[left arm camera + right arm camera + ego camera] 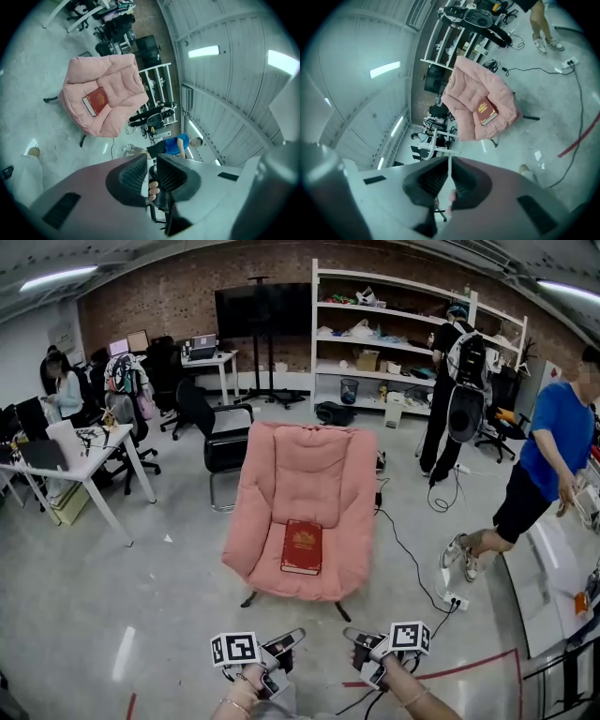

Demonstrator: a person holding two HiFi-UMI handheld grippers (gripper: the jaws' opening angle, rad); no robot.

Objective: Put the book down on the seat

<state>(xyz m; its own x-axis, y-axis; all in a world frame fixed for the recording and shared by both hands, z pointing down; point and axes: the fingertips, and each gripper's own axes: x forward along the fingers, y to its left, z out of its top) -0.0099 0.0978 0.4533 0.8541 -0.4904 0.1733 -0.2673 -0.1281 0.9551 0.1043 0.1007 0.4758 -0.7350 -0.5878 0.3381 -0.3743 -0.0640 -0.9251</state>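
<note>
A dark red book (302, 547) lies flat on the seat of the pink armchair (309, 465) in the middle of the floor, nothing touching it. Both grippers are at the bottom edge of the head view, well short of the chair. My left gripper (293, 639) is empty, with its jaws a narrow gap apart. My right gripper (351, 635) is empty too, its jaws together. The left gripper view shows the book (95, 100) on the armchair (110, 77) far beyond my left gripper (151, 172). In the right gripper view the book (486, 112) and armchair (476, 89) lie far past my right gripper (449, 177).
A black office chair (223, 442) stands just left of the armchair, a white desk (89, 451) further left. A cable and power strip (454, 599) lie on the floor at right, near a person in a blue shirt (548, 442). Another person (455, 381) stands at the white shelves (394, 329).
</note>
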